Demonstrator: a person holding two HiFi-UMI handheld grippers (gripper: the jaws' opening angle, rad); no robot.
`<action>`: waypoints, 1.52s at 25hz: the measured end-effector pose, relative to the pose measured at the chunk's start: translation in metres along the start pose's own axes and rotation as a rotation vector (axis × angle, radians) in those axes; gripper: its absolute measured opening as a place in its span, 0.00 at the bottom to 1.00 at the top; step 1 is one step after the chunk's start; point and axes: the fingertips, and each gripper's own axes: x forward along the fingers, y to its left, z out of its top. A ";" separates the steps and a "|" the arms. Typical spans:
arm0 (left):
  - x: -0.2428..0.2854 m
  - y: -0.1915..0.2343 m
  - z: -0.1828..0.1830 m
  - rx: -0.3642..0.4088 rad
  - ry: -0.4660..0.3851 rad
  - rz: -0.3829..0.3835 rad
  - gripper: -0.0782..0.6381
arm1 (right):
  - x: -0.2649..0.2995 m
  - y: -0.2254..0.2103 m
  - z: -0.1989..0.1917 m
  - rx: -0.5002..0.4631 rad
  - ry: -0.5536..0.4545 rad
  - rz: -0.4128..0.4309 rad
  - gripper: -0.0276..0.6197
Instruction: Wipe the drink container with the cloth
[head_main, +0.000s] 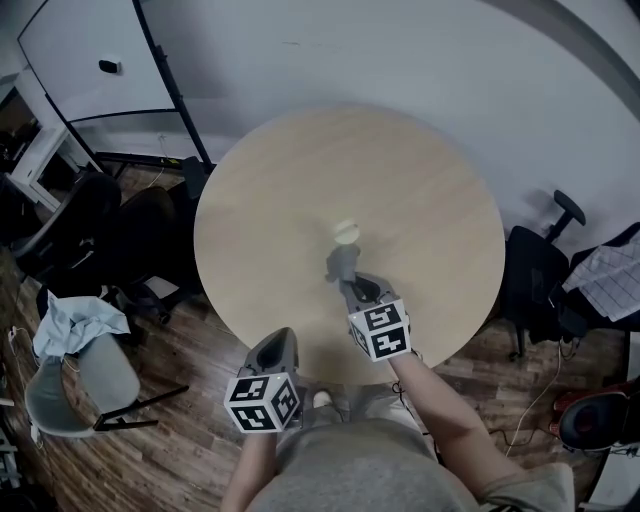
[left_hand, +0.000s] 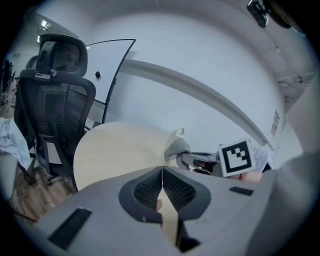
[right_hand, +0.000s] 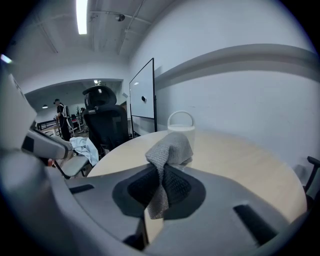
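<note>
- The drink container (head_main: 346, 232) stands upright near the middle of the round tabletop (head_main: 430, 190). It is a small pale vessel with a loop handle (right_hand: 180, 116) arching over its top.
- Its top is closed, so you cannot tell what it holds.
- The cloth (right_hand: 168, 149), grey and knitted-looking, hangs bunched just in front of the container on your side. From the right gripper view it overlaps the container's lower left; whether the two touch is not clear.
- Your right tool (right_hand: 161, 186) is clamped on the cloth, with the fabric pinched between both jaws and a tail trailing down behind them.
- That tool reaches over the tabletop, pointing at the container.
- Your left tool (left_hand: 162, 186) has its jaws pressed together with nothing between them. It sits back at the near rim of the tabletop, well apart from the container.
- Beyond the tabletop, a black office chair (left_hand: 54, 105) and a whiteboard (head_main: 80, 60) stand to your left.
- A grey chair (head_main: 70, 385) on the wooden floor carries crumpled light fabric (head_main: 75, 322).
</note>
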 end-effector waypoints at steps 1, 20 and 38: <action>0.001 0.001 0.000 -0.001 0.002 0.002 0.11 | 0.003 -0.001 -0.004 0.001 0.012 0.000 0.06; 0.026 0.001 -0.003 -0.021 0.031 0.020 0.11 | 0.050 -0.004 -0.070 -0.024 0.223 0.072 0.06; 0.032 0.002 -0.005 -0.044 0.034 0.044 0.11 | 0.057 0.009 -0.085 -0.002 0.270 0.126 0.06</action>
